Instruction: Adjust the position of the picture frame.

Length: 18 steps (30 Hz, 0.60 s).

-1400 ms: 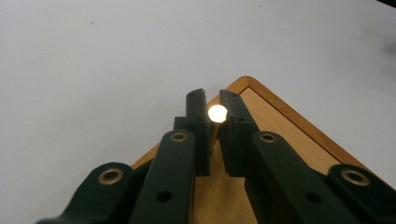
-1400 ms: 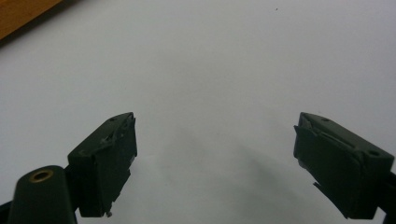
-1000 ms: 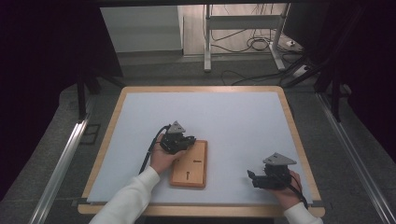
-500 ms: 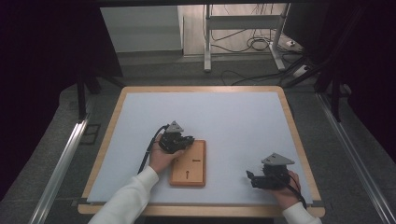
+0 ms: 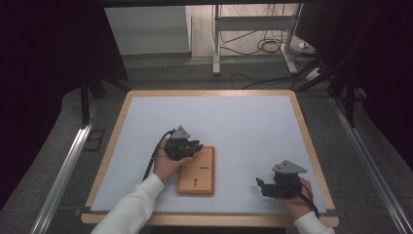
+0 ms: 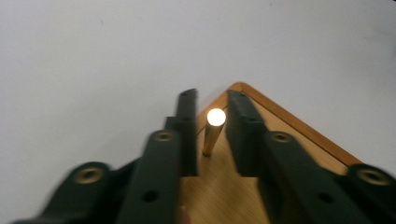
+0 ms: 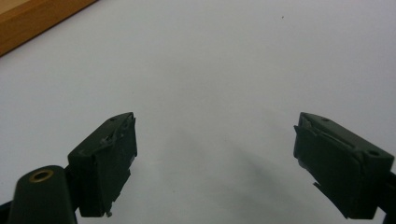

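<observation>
Between your left claw's point(image 6: 212, 135) just-opened jaws a brass peg point(image 6: 211, 132) is standing upright — untouched — on the wooden board point(image 5: 196, 170); the white surface point(image 5: 234, 122) is lying beneath, your right claw point(image 7: 215, 168) gaping.

A wood-edged table point(image 5: 122, 117) with a pale blue-grey top sits on grey floor point(image 5: 160, 75). Behind it, a white metal stand point(image 5: 215, 44) rises over loose cables point(image 5: 265, 45) on lighter flooring. Metal rails point(image 5: 63, 170) flank both sides, and darkness closes in left and right.

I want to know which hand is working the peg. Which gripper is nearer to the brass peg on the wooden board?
Left. The left gripper has the brass peg between its jaws, which have just been opening. The right gripper rests on the white mat, off the wooden board.
</observation>
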### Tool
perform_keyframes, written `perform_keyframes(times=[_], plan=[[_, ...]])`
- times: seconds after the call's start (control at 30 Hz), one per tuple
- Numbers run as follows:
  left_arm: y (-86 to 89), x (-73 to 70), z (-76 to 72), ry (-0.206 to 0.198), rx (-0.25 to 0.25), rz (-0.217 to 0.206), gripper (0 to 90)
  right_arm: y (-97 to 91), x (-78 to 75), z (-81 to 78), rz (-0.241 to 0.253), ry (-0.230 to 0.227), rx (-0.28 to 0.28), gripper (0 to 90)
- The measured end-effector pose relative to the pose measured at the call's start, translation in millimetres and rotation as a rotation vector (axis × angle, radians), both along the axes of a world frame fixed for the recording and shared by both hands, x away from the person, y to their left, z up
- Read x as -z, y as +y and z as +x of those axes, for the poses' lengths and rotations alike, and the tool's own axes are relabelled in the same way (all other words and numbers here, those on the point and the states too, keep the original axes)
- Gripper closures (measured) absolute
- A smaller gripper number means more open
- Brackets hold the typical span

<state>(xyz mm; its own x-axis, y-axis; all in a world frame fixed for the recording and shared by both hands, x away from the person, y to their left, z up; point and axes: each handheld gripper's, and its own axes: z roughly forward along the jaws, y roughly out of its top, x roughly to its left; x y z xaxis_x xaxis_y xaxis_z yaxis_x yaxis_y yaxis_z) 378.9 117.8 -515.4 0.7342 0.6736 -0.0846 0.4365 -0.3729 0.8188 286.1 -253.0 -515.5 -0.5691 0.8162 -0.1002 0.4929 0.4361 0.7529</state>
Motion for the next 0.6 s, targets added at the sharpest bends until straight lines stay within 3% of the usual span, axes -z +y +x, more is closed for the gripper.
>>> perform_keyframes(times=[0.07, 0.23, 0.6], plan=[[2.7, -3.9, -1.4, -0.009, 0.010, 0.008, 53.4, 0.2, 0.0, -0.1, 0.001, -0.004, -0.005, 13.8], [9.2, -7.6, -3.5, -0.014, 0.056, 0.031, 40.7, 1.0, 0.7, 0.0, -0.003, -0.003, -0.009, 13.8], [14.1, -6.2, -3.0, 0.014, 0.082, 0.041, 37.0, 1.7, 1.0, -0.8, -0.007, -0.013, -0.023, 13.8]])
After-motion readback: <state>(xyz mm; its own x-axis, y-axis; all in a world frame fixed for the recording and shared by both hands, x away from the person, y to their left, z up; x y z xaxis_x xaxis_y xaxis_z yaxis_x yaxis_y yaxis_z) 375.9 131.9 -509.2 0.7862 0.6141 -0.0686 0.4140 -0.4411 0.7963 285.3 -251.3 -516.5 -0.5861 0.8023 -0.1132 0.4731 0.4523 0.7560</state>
